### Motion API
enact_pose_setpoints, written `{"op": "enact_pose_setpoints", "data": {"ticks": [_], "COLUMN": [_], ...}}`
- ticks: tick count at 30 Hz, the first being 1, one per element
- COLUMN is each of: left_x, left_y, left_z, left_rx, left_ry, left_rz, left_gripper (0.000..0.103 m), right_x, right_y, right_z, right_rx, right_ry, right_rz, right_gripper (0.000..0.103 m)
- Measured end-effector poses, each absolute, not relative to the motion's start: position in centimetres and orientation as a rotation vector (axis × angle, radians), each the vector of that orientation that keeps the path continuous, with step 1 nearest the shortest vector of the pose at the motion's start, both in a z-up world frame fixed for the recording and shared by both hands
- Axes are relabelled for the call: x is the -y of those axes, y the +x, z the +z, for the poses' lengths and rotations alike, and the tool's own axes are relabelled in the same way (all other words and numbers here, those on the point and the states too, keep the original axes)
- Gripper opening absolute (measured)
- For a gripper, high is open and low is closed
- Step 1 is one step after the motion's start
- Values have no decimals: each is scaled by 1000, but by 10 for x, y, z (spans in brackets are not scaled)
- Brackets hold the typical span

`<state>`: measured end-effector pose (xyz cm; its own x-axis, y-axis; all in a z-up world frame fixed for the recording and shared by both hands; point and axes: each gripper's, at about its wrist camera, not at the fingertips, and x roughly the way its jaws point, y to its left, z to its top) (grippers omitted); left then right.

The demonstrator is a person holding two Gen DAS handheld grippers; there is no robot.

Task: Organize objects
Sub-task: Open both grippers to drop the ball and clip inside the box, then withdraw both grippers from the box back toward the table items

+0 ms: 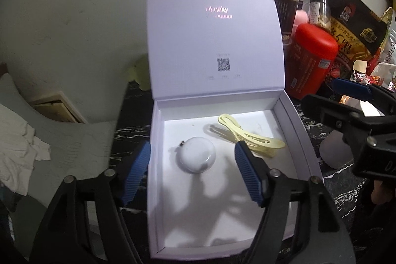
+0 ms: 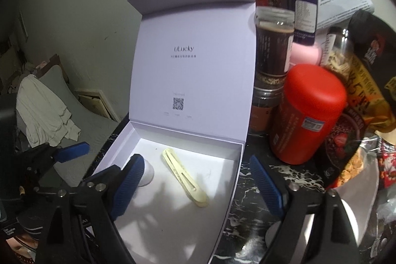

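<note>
Dim, soft-focus fisheye views, dark corners

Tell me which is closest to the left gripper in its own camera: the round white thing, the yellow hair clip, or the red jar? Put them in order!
From the left gripper, which hangs open over the white box:
1. The round white case, on the box floor just ahead of the fingertips.
2. The yellow hair clip, in the box too, further back and right.
3. The red jar, outside the box, far right.

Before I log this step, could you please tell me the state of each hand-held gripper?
Left hand-held gripper: open, holding nothing.
Right hand-held gripper: open, holding nothing.
</note>
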<state>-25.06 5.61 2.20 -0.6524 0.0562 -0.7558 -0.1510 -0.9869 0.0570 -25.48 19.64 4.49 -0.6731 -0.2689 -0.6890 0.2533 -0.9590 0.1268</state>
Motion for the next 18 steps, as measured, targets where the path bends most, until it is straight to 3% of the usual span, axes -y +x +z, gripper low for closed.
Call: {"op": "enact_pose_setpoints", "data": {"ticks": [18], "left_x": [-52], "left_y": [-188], "left_z": [67], "left_rx": [-178], "left_ry": [-1158], "left_rz": [2815], "left_gripper": [75], "right_x": [-198], "right_y": [-188], "right_z": [87], "right_rx": [-11], "right_ry": [1047], "right_rz": [-2683], "right_gripper": [93]}}
